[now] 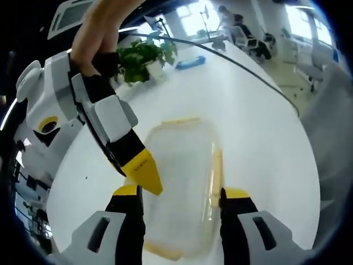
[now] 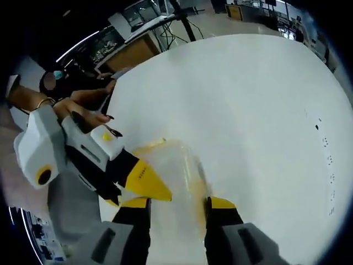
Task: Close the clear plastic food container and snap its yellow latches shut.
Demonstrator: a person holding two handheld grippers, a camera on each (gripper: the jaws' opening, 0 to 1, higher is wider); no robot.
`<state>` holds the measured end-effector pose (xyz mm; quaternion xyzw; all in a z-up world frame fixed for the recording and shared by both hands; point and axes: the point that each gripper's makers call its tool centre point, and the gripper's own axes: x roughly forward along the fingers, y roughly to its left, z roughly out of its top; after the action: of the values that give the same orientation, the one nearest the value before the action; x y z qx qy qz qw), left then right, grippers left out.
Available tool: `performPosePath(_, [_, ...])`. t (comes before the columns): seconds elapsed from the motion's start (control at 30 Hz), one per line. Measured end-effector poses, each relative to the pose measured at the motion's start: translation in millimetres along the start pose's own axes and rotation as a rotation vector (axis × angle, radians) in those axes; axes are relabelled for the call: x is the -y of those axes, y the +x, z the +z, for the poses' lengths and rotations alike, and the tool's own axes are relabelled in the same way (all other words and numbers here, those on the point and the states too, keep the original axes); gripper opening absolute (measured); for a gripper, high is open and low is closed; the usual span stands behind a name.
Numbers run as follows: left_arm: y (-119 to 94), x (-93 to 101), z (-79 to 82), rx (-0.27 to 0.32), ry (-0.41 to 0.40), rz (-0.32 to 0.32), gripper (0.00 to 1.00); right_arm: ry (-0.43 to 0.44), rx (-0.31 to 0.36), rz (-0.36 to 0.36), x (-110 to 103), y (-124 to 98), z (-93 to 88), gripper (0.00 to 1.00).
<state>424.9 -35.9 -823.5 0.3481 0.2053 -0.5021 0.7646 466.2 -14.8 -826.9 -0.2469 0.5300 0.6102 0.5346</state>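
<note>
Container (image 1: 182, 182): clear rounded plastic, yellow latches | both hand-held grippers' jaws parted, holding nothing | white table (image 1: 259, 127)

Both views are bright and evenly lit. In the left gripper view, daylight pours from windows (image 1: 193, 16) at the top of the frame and blows them out to white. The white table (image 1: 259, 127) reflects a broad soft sheen, and shadows on it are faint. Straight edges bow strongly toward the borders in both views. In the right gripper view, the upper left is dim, and the hand (image 2: 88, 110) there looks slightly soft.
</note>
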Motion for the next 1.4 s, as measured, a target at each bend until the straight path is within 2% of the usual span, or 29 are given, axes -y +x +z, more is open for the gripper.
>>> performPosePath(0.37, [0.9,0.7,0.6,0.02,0.01,0.02,0.48,-0.007,-0.003,0.011,-0.5,0.6,-1.0,0.35])
performPosePath(0.43, [5.0,-1.4,-3.7,0.013,0.011,0.045,0.48,-0.008,-0.007,0.009,-1.0,0.8,-1.1,0.35])
performPosePath(0.77, [3.2,-1.6,-1.5,0.044,0.002,0.032,0.49,-0.015,0.001,-0.001,-2.7,2.1,0.2,0.36])
performPosePath(0.97, [3.0,-0.2,0.0,0.039,0.011,0.029,0.49,-0.013,0.0,-0.023,-5.5,3.9,1.8,0.39])
performPosePath(1.2, [-0.2,0.4,-0.2,0.036,0.03,0.013,0.5,0.005,0.062,-0.064,-6.4,2.1,1.3,0.4])
performPosePath(1.4, [-0.4,0.7,-0.2,0.044,0.038,0.011,0.5,-0.019,0.104,-0.116,-7.9,-0.5,2.6,0.4])
